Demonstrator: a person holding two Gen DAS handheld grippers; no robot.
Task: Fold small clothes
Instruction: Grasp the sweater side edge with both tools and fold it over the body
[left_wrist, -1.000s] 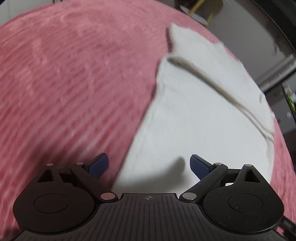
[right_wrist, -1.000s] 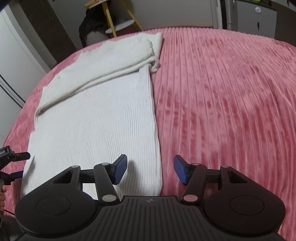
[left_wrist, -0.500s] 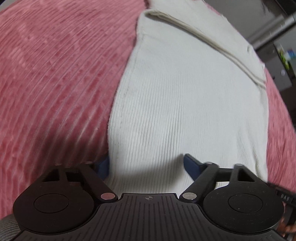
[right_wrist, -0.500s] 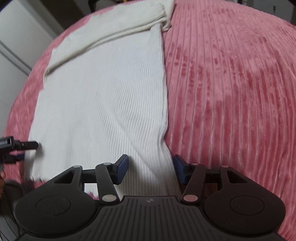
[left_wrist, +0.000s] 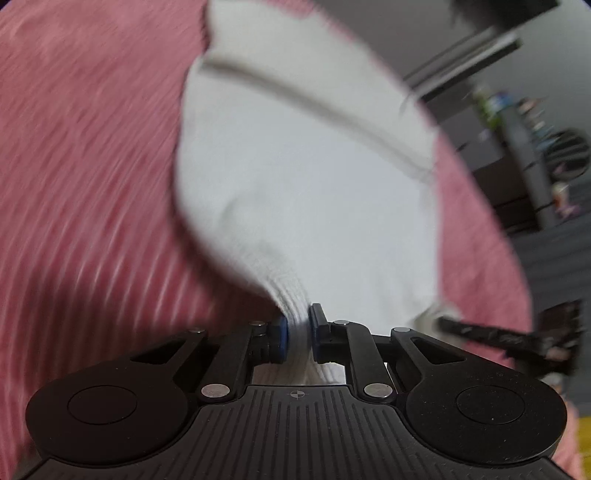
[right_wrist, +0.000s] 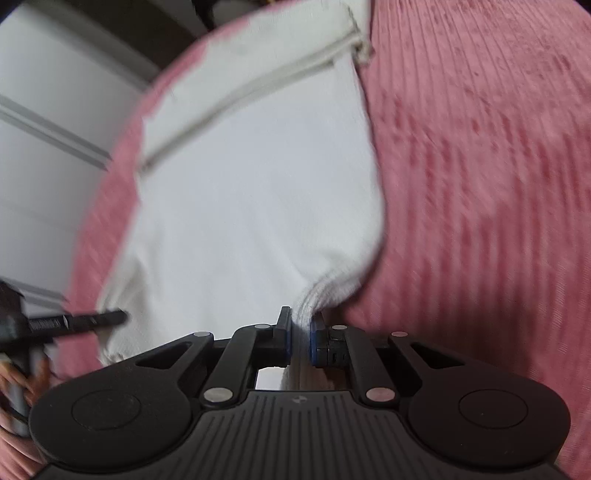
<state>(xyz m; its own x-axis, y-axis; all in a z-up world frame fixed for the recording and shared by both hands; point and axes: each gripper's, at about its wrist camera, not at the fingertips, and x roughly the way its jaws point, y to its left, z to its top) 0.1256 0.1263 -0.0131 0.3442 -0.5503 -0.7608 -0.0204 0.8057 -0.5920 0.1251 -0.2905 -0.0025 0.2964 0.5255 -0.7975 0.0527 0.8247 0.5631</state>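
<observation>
A white ribbed knit garment (left_wrist: 306, 192) lies on a pink ribbed bedspread (left_wrist: 85, 192), with a folded part across its far end. My left gripper (left_wrist: 297, 334) is shut on the garment's near left corner and lifts it off the bed. My right gripper (right_wrist: 300, 338) is shut on the near right corner of the same garment (right_wrist: 251, 206), also raised. The cloth bunches between both pairs of blue pads. The right gripper shows at the right in the left wrist view (left_wrist: 506, 341); the left one shows at the left in the right wrist view (right_wrist: 74, 321).
The pink bedspread (right_wrist: 480, 184) stretches to the right of the garment. White cabinet doors (right_wrist: 40, 122) stand beyond the bed's left side. Dark shelving (left_wrist: 532, 147) with small items stands beyond the bed's right side. Both views are motion-blurred.
Both grippers have gone from open over the near hem to shut on its two corners. The near edge of the garment has risen off the bed.
</observation>
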